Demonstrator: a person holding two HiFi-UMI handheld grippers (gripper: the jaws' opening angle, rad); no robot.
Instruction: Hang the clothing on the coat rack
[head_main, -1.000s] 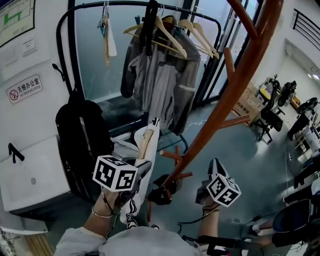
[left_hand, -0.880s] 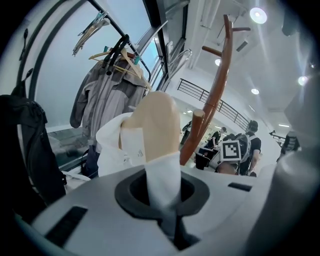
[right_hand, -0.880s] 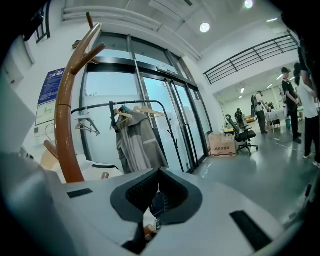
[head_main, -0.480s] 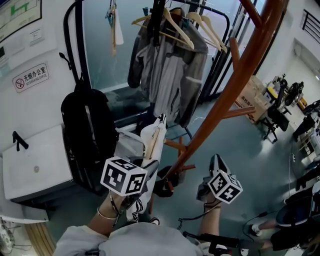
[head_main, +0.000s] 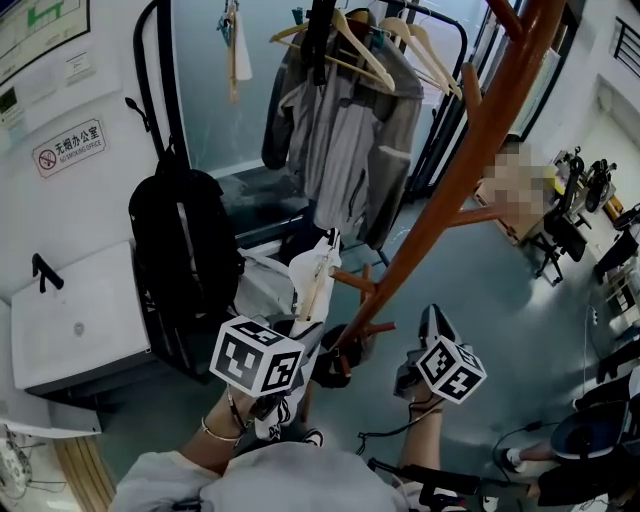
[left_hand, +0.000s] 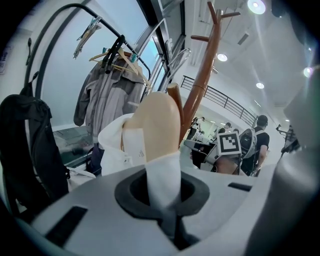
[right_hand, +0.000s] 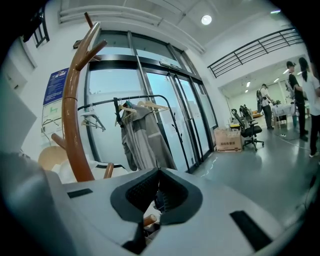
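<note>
While the left gripper (head_main: 298, 335) pinches the white shirt (head_main: 315, 270) on its wooden hanger (head_main: 312, 292), the head view shows the coat rack (head_main: 470, 150) rising just right of those jaws. Its low pegs (head_main: 355, 283) are close ahead, and the right gripper (head_main: 431, 318) hangs apart.

Left gripper view: cloth is clamped between the jaws, the hanger stands above them, and the rack's trunk is beyond, to the right. Best to lift higher and ease toward a free peg.

Right gripper view: the jaws are pressed together and empty, with the trunk to their upper left.
</note>
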